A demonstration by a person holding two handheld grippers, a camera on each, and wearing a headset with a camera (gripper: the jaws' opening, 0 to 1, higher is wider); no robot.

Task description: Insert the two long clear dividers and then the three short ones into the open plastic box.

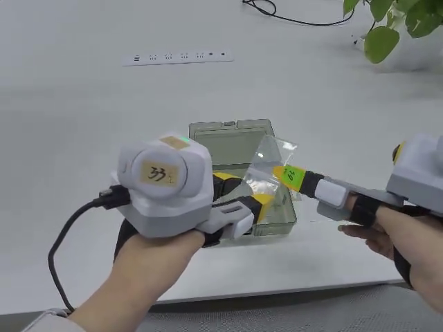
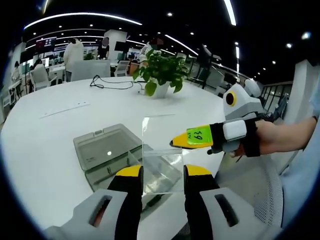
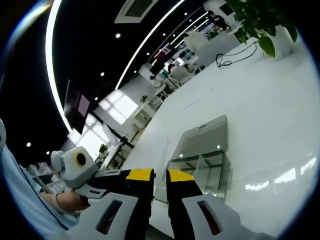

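- White tabletop (image 1: 69, 138) carried the open plastic box (image 1: 228, 142), its lid laid back flat.
- Above the box hung the clear divider (image 1: 271, 160), glossy, thin and tilted, pinched at one edge by the right claw (image 1: 280, 171).
- Doing it well likely meant squaring the sheet upright over the box's slots before lowering, with no twist.
- Left claw (image 2: 164, 172) stood parted by the box's front, gripping nothing.
- Farther off lay a power strip (image 1: 178, 57) and plant (image 1: 387, 21).

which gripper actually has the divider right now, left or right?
The right gripper, the one with the green tag: its jaws pinch the clear divider over the box. The left gripper has its jaws wide apart.
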